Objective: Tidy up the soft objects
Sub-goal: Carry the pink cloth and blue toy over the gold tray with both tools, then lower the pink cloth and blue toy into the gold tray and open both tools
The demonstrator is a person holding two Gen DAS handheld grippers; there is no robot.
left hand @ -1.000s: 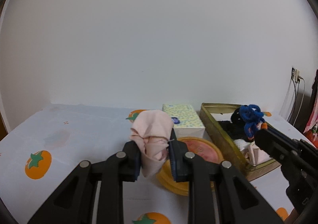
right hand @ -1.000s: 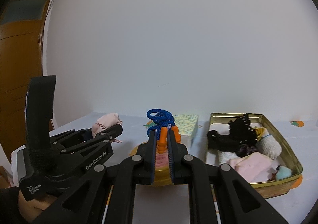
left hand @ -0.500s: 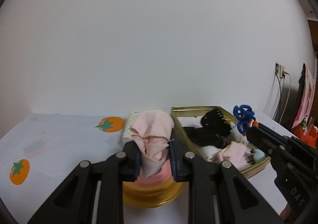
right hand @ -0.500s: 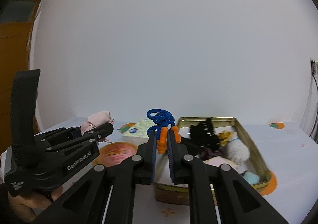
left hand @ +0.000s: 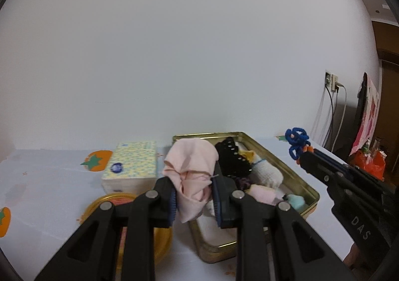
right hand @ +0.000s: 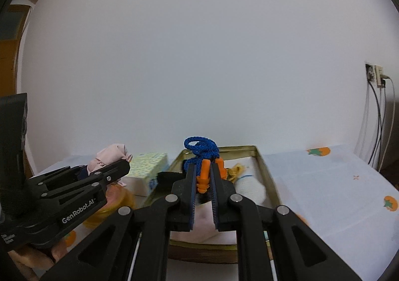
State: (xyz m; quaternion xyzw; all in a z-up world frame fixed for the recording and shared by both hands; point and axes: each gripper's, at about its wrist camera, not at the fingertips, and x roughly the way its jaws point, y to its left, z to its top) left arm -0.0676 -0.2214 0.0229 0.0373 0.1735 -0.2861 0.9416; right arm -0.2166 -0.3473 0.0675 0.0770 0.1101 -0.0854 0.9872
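My left gripper [left hand: 193, 182] is shut on a crumpled pale pink cloth [left hand: 192, 171], held above the near left end of the gold tin [left hand: 303, 187]. My right gripper [right hand: 203, 176] is shut on orange corded earplugs [right hand: 203, 175] with a bunched blue cord [right hand: 200, 147], over the same gold tin [right hand: 265, 173]. The tin holds several soft things: a black lacy piece [left hand: 232, 156], a white rolled sock [left hand: 266, 175], a pink piece [left hand: 261, 192] and a small mint item [left hand: 295, 201]. From the right wrist view the left gripper [right hand: 122, 167] with the pink cloth [right hand: 111, 157] is at the left.
A floral tissue box [left hand: 132, 166] stands left of the tin. A round gold lid with a pink top [left hand: 117, 202] lies in front of it. The table has a white cloth with orange tomato prints [right hand: 320, 151]. Cables hang from a wall socket [right hand: 374, 75] at the right.
Both grippers have swung to the right with their loads, from over the round gold lid to over the gold tin. Both grips stay the same.
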